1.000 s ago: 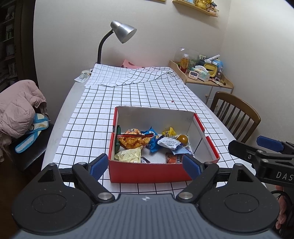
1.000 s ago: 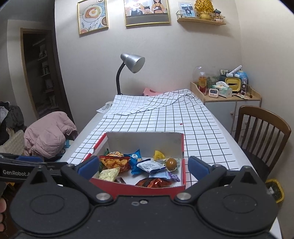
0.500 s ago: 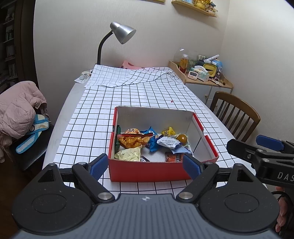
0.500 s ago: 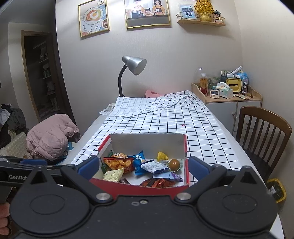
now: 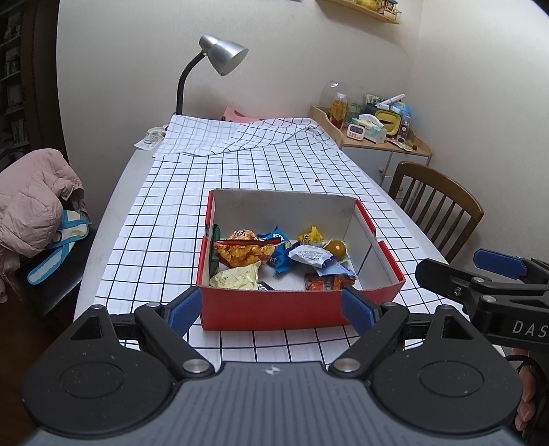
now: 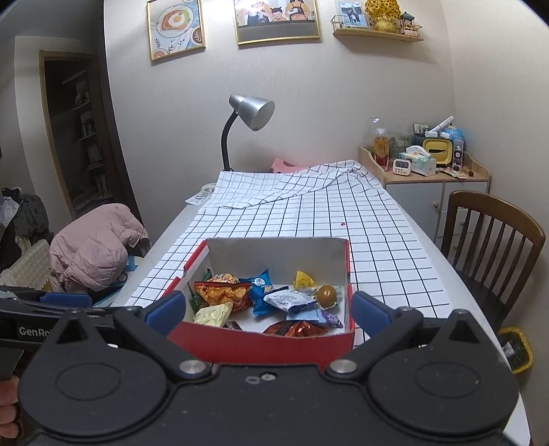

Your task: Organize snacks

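Checked bench (image 5: 147, 240) carrying red box (image 5: 274, 308) of loose snacks (image 5: 274, 254), straight ahead of both tongs; left tongs (image 5: 271, 310) and right tongs (image 6: 267, 308) wide open, empty, about equally near

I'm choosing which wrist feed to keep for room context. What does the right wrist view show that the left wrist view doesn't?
Only the right wrist view shows the framed pictures on the wall, the dark doorway with shelves and a yellow bin on the floor. Only the left wrist view shows the right gripper from the side and the blue-and-white item under the pink jacket. Both show the red box of snacks, the lamp, the wooden chair and the cluttered side cabinet.
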`<state>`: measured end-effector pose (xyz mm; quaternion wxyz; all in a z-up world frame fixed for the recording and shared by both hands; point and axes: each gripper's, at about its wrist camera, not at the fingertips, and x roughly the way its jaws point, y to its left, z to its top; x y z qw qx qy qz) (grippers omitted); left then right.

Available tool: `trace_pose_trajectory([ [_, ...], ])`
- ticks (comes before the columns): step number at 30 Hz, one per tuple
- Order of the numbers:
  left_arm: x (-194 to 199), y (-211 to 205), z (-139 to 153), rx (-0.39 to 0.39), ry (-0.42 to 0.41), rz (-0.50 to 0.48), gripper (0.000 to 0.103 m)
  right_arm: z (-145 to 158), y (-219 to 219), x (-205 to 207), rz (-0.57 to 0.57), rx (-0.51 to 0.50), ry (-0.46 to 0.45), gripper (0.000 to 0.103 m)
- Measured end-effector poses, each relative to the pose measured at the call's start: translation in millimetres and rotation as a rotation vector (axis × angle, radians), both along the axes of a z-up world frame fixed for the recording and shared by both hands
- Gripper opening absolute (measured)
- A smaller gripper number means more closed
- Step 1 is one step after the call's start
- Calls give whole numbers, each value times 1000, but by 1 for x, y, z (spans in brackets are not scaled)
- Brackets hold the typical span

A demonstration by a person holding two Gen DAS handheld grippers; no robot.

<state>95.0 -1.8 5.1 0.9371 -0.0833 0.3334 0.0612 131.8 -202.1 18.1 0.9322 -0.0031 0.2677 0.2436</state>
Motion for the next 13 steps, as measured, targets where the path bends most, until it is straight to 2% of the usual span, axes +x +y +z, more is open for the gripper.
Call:
trace_pose_trajectory([
  [13, -2, -3, -4, -22, 15, -22, 88, -6, -6, -5, -28, -6, 29, 103],
])
